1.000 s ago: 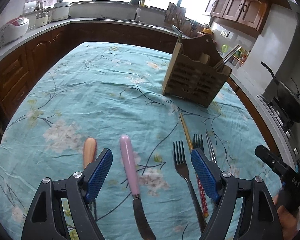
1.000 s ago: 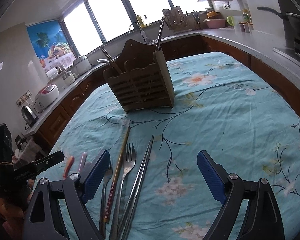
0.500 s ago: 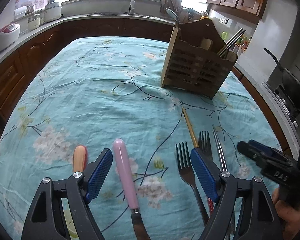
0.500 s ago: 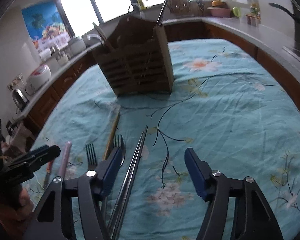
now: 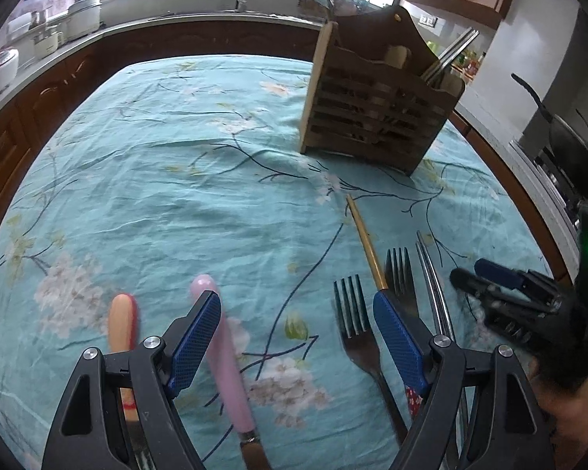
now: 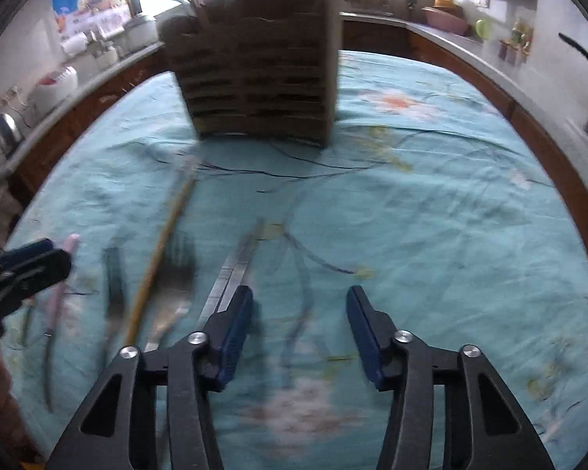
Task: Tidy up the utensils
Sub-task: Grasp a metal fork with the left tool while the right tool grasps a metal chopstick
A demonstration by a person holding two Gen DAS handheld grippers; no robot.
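The utensils lie in a row on the surface (image 5: pixel 184 180), handles toward the person, so each can be pinched by its handle and carried to the rack (image 5: pixel 376 113) beyond. The left gripper (image 5: pixel 296 337) hangs with fingers (image 5: pixel 194 342) wide apart; the pink knife (image 5: pixel 225 356) runs just inside its left finger and a fork (image 5: pixel 356 337) just inside its right, neither gripped. The right gripper (image 6: pixel 298 333) has its fingers closing on bare cloth, the steel chopsticks (image 6: pixel 231 274) just outside its left finger, likely lining up on them
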